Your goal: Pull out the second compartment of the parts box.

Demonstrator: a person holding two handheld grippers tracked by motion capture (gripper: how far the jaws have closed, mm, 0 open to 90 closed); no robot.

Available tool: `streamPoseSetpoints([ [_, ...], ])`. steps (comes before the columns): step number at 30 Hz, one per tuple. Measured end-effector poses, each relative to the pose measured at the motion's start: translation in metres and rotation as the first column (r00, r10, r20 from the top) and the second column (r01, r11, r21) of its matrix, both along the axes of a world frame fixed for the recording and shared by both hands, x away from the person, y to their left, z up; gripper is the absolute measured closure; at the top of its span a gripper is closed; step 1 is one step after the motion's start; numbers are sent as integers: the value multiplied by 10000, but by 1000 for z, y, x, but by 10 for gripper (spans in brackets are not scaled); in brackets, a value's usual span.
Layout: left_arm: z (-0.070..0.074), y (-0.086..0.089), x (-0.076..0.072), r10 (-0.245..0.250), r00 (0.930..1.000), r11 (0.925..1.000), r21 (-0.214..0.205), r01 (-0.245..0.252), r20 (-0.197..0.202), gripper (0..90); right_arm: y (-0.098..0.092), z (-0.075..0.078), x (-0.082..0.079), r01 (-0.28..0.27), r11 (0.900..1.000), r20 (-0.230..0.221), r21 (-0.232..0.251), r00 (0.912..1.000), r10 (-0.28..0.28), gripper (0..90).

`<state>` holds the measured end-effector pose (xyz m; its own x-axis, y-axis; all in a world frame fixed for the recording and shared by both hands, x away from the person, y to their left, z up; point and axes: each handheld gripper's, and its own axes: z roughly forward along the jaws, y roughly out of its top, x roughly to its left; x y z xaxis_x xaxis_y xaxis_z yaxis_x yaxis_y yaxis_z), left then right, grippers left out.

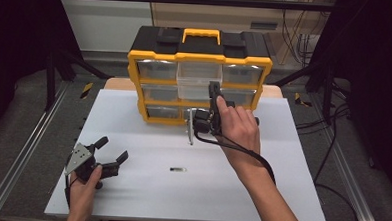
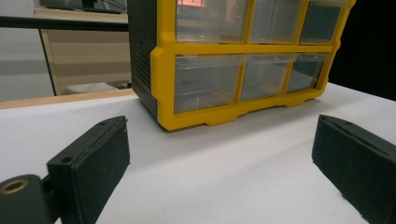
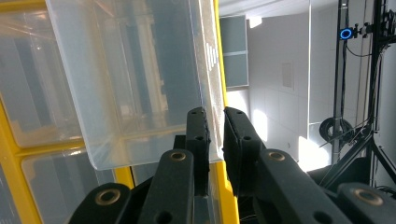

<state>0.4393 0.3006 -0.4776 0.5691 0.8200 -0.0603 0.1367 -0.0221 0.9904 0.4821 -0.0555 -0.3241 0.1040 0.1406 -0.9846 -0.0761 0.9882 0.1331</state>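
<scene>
Drawer extraction, mid-pull: your right gripper has its jaws pinched on the front wall of the clear drawer, which juts from the top-middle bay of the yellow organizer at the table's far edge; judged next, draw it straight toward you, keeping it level. Your left gripper rests wide open, holding nothing. The small dark item on the table is too small to identify, and the drawer's contents are unreadable
</scene>
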Motion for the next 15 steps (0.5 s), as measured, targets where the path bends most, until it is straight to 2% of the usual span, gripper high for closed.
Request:
streamPoseSetpoints([
  [15, 1, 1, 0, 9, 10000, 10000, 16, -9, 28, 40, 1, 0, -4, -17, 10000, -25, 2, 10000, 17, 805],
])
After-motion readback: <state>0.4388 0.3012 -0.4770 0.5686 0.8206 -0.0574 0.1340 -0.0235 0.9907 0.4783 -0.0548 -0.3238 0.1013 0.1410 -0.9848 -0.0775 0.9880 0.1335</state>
